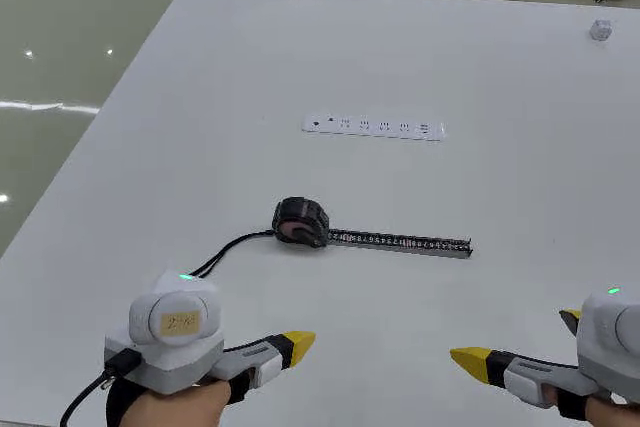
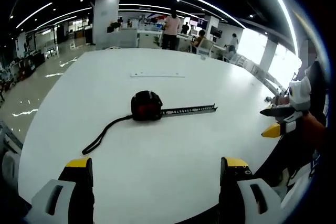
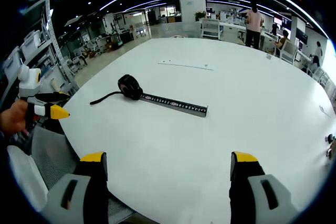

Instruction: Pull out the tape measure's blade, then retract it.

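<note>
Tabletop (image 1: 200, 97): white, broad, matte, with glossy floor (image 1: 60, 37) beyond its left edge. Tape measure (image 1: 300, 222): black round case with a reddish face, resting on the tabletop near its middle, touched by neither gripper. Blade (image 1: 400, 242): drawn out of the case toward the right, lying flat on the tabletop, dark with pale markings, its end free. Strap (image 1: 235, 247): black cord running from the case's left side toward the near left, slack on the surface. Power strip (image 1: 373, 127): white, long, lying flat farther away than the tape measure and well apart from it, roughly parallel to the blade. Small pale object (image 1: 600, 30): at the far right of the tabletop, too small to tell what it is. Left gripper (image 2: 156, 164): grey-white body with yellow-tipped jaws, held at the near left edge of the tabletop, jaws wide apart and empty, pointing toward the tape measure from the near side. Right gripper (image 3: 169, 157): same make, held at the near right, jaws likewise spread apart with nothing between them, well clear of the blade's end. In the head view the two yellow tips point inward toward each other, with bare tabletop between them. People (image 2: 171, 24): standing and seated at desks in the far background of the hall.
</note>
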The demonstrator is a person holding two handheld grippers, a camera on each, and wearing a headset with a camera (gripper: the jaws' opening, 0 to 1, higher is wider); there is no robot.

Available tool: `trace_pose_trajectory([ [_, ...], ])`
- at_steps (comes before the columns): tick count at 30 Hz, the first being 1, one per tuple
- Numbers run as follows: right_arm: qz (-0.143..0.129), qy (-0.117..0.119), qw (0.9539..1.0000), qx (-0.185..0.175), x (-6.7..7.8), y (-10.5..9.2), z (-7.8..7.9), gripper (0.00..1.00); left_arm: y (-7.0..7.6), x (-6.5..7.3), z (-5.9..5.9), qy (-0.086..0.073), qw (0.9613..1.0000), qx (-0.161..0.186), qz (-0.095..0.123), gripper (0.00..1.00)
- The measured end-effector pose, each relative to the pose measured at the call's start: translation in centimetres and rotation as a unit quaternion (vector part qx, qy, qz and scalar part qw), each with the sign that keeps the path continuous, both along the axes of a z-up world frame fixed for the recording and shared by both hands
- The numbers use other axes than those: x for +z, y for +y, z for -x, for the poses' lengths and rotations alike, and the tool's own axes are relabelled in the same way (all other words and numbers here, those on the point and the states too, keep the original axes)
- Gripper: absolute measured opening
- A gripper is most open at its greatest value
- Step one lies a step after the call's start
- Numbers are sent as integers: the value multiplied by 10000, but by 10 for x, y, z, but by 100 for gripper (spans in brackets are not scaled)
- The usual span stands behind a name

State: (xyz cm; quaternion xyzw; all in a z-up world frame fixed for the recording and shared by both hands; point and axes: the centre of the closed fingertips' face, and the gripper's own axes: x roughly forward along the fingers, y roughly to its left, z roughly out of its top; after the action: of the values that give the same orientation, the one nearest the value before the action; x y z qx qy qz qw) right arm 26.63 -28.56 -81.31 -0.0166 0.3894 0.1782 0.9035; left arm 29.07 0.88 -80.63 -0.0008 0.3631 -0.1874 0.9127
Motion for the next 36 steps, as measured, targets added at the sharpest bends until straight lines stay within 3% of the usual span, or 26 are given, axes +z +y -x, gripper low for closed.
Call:
trace_pose_trajectory([
  [8, 47, 3, 10000, 28, -1, -4, -2, 99, -7, -5, -2, 63, 9999, 146, -47, 98],
  [22, 129, 38, 9998, 153, -10, -3, -11, 97, -10, -3, -20, -55, 9994, 304, -128, 95],
  [36, 204, 100, 9995, 230, -18, -6, -21, 96, -13, -12, -34, 9, 9990, 402, -168, 95],
])
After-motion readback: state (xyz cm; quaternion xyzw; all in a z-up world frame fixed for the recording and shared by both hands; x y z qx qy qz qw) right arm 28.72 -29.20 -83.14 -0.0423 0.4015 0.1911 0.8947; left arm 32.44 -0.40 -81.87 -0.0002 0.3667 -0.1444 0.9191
